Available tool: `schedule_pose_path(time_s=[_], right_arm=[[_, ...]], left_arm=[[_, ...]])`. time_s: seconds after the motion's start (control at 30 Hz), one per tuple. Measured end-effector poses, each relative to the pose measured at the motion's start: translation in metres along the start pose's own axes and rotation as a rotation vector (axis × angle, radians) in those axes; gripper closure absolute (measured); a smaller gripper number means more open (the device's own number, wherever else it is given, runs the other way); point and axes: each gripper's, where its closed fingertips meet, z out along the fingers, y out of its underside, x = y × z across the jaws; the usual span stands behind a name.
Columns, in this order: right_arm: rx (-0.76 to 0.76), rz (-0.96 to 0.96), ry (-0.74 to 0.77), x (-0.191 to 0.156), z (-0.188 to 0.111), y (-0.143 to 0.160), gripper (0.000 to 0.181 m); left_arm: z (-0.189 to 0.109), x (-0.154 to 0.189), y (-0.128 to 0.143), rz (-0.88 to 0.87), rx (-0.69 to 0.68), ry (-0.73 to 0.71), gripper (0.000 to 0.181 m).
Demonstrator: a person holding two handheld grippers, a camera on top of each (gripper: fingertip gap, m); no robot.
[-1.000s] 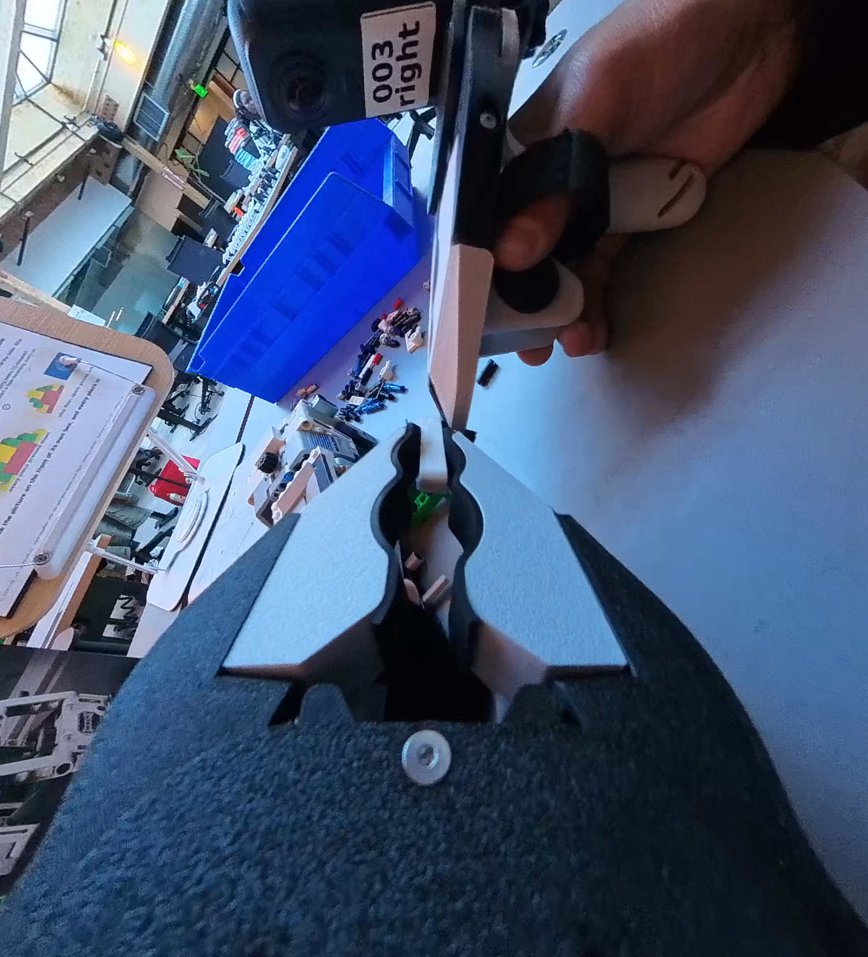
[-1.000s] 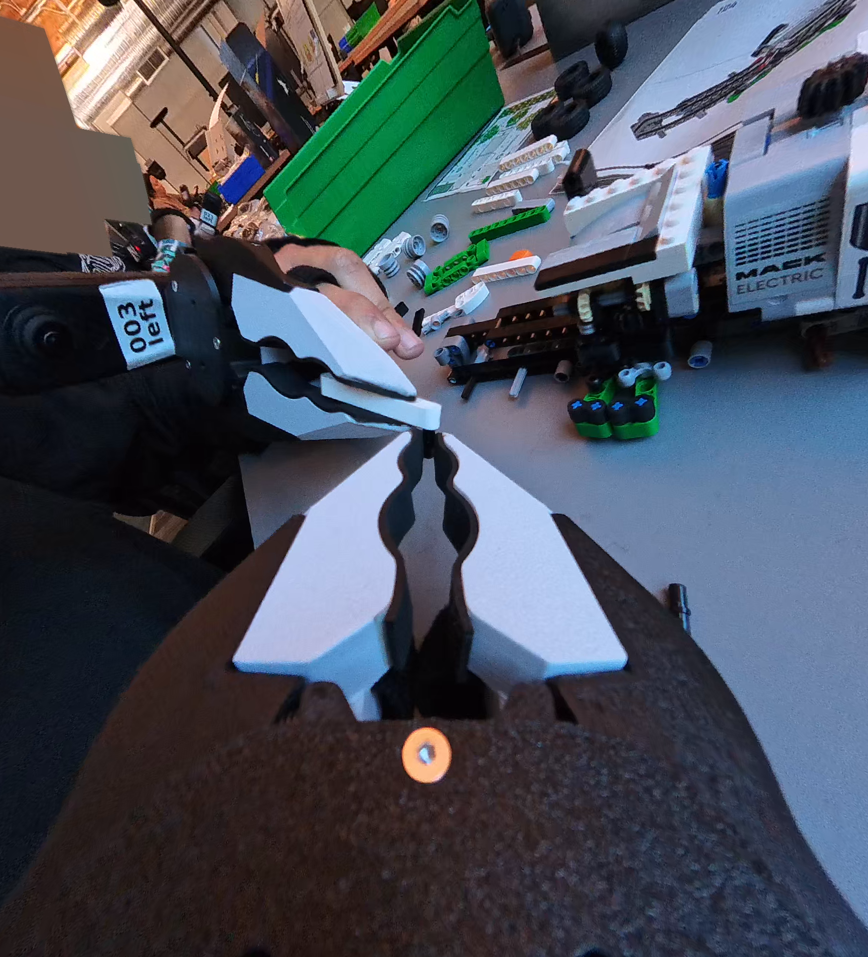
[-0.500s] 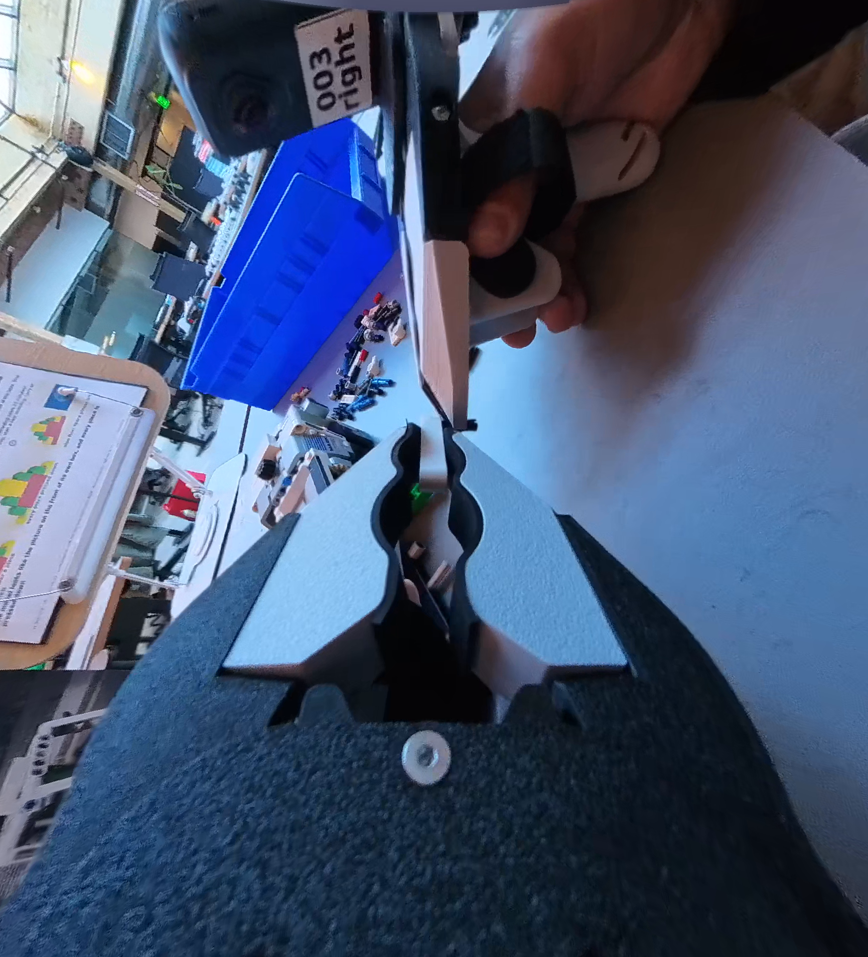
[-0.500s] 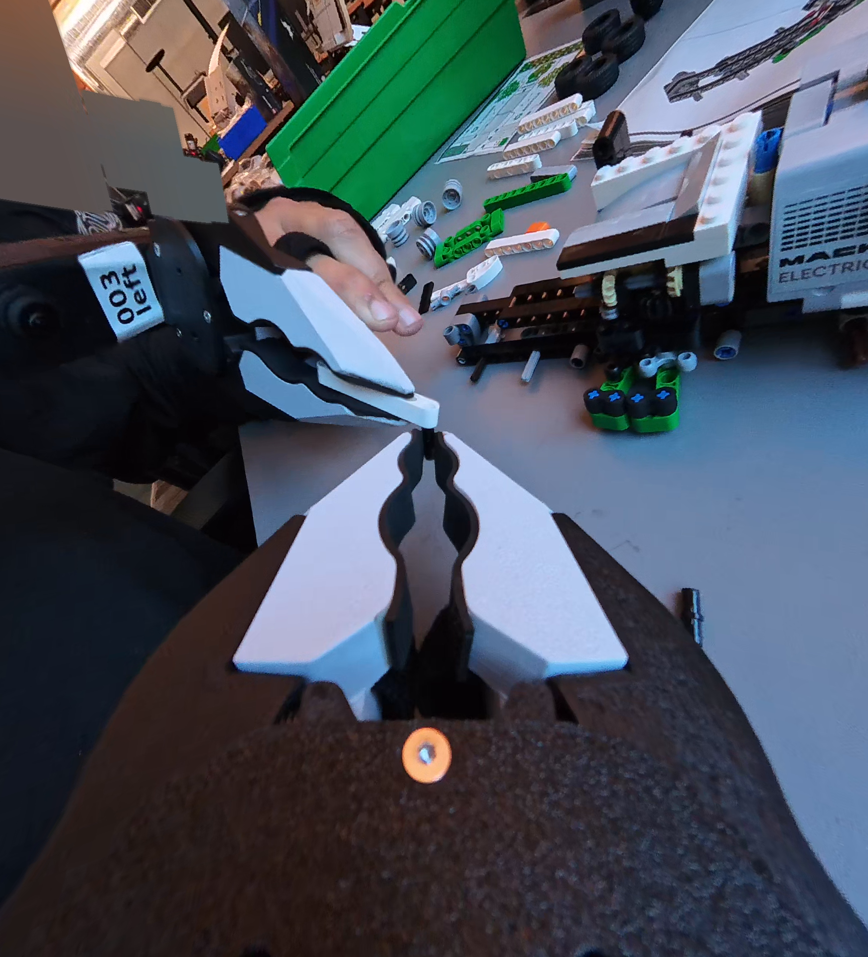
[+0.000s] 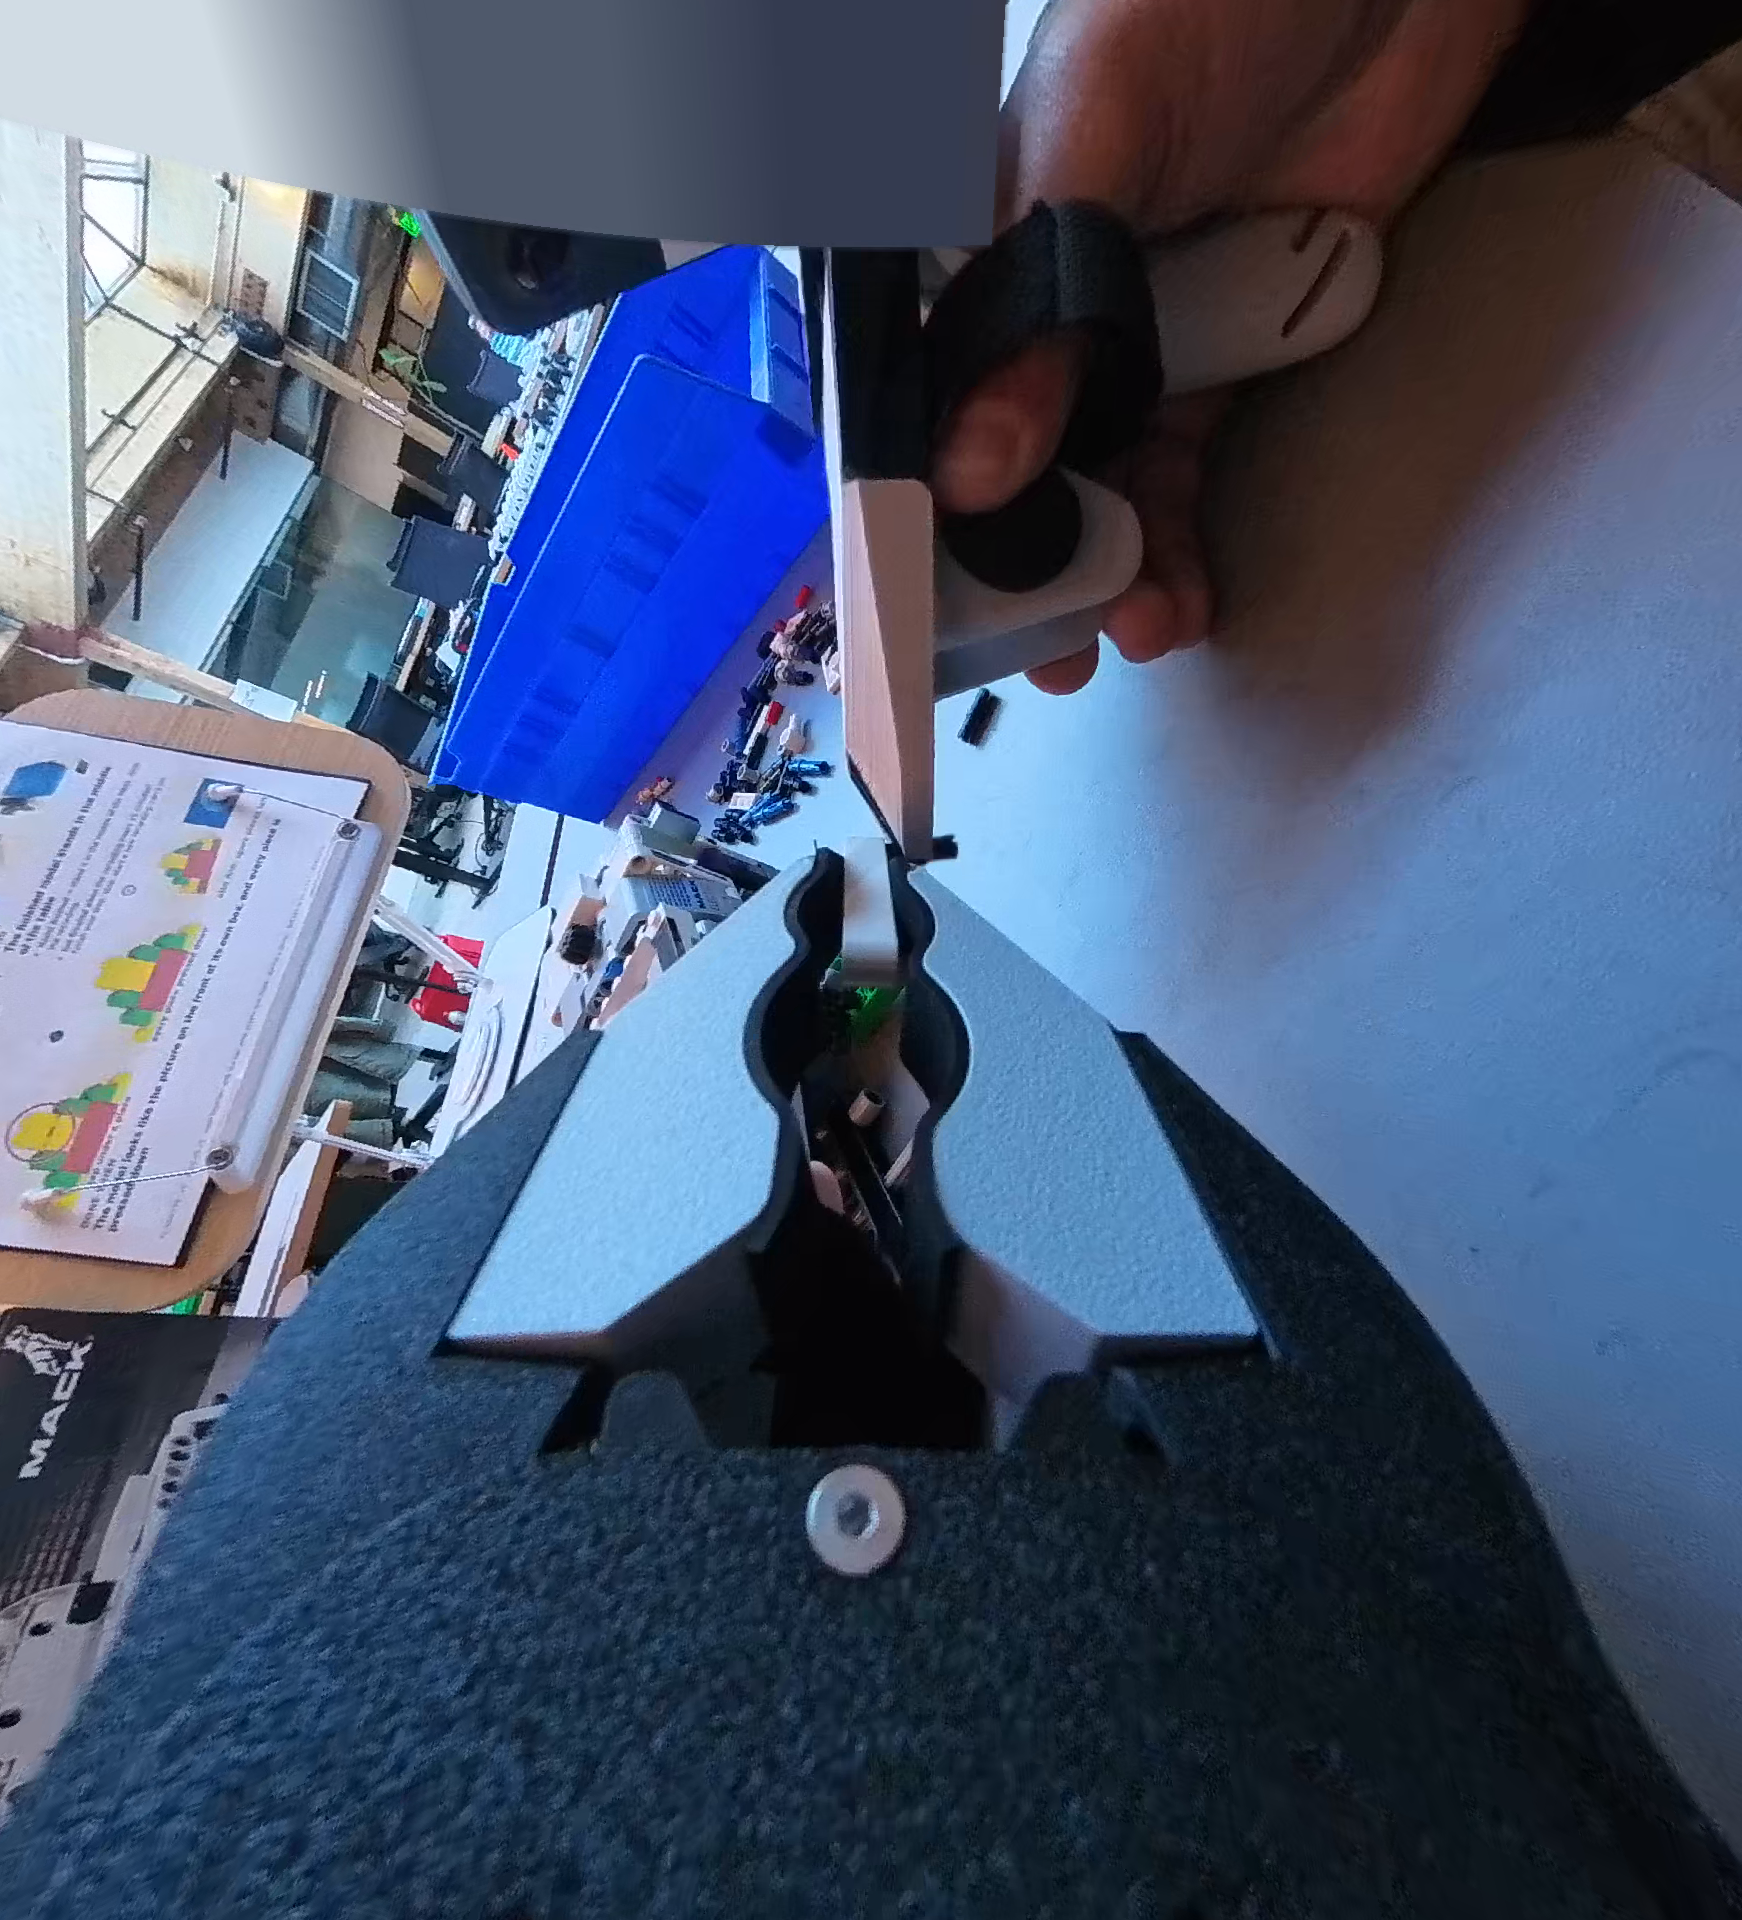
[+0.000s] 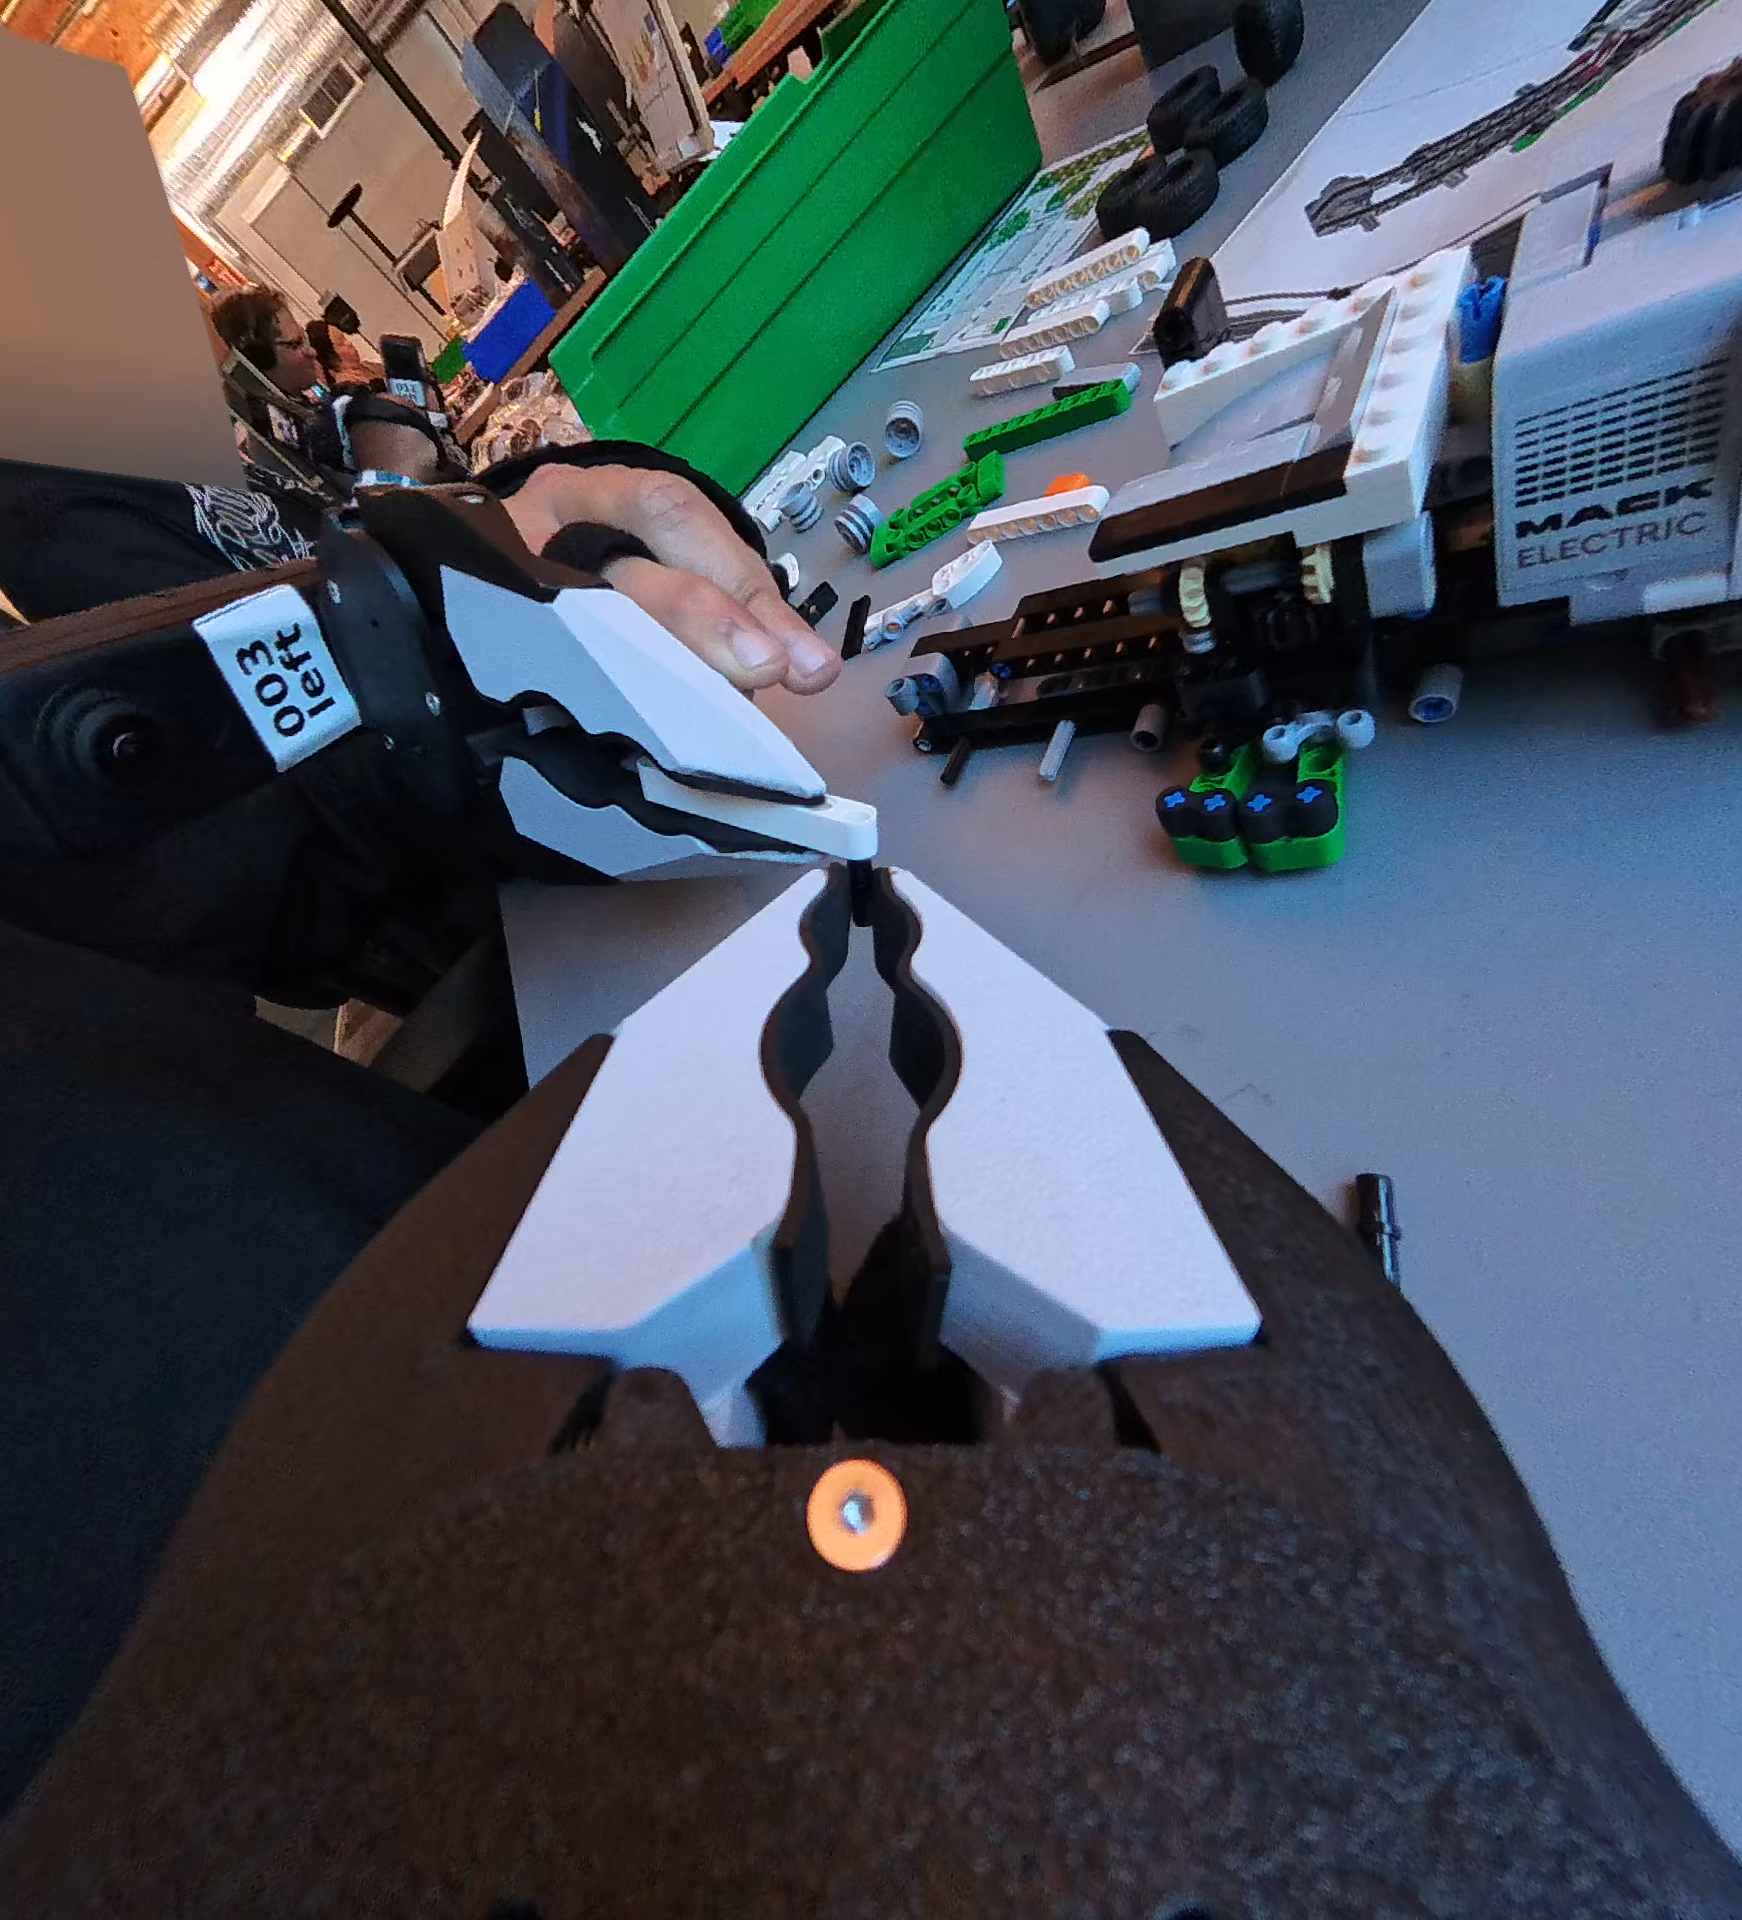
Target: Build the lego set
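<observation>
My left gripper (image 5: 862,868) is shut on a flat white lego beam (image 5: 867,914), whose end sticks out past the fingertips. In the right wrist view the left gripper (image 6: 825,826) reaches in from the left with the beam (image 6: 794,812) held level. My right gripper (image 6: 859,883) is shut on a small black pin (image 6: 859,896). The pin's top touches the underside of the beam's end. In the left wrist view the right gripper (image 5: 914,831) comes down from above, and the pin (image 5: 940,847) shows at its tip.
A white truck model (image 6: 1625,499) and its black chassis (image 6: 1106,655) stand at the right, with a green sub-assembly (image 6: 1262,810) in front. A loose black pin (image 6: 1376,1226) lies on the table. Loose beams and wheels lie by a green bin (image 6: 794,239). A blue bin (image 5: 638,561) and an instruction sheet (image 5: 119,987) stand farther off. Only a small space, under 4 cm, lies between the two pairs of fingers.
The two grippers have stayed tip to tip and shifted slightly. The black pin in my right gripper now shows clearly, pressed up against the end of the white beam.
</observation>
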Motion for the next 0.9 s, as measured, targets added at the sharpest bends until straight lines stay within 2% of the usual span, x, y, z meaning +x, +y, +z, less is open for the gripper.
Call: schedule_pose_path(time_s=[0.2, 0.4, 0.7, 0.8, 0.9], right_arm=[[-0.004, 0.008, 0.01, 0.0016, 0.0017, 0.0005, 0.179], [0.002, 0.019, -0.006, 0.0007, 0.0004, -0.0003, 0.179], [-0.005, 0.01, -0.009, 0.0003, 0.0001, 0.0005, 0.179], [0.018, 0.051, -0.047, -0.0004, -0.004, -0.0036, 0.179], [0.01, 0.016, -0.02, -0.0001, -0.0014, -0.0018, 0.179]], left_arm=[[0.0035, -0.0002, -0.0012, -0.049, 0.006, -0.005, 0.175], [0.0027, 0.0003, -0.0016, 0.025, -0.005, -0.023, 0.175], [0.0002, -0.0004, 0.0023, 0.03, -0.006, -0.007, 0.174], [-0.0019, 0.0004, 0.004, -0.006, -0.003, 0.011, 0.175], [-0.0009, -0.0005, 0.0029, -0.029, 0.002, 0.003, 0.175]])
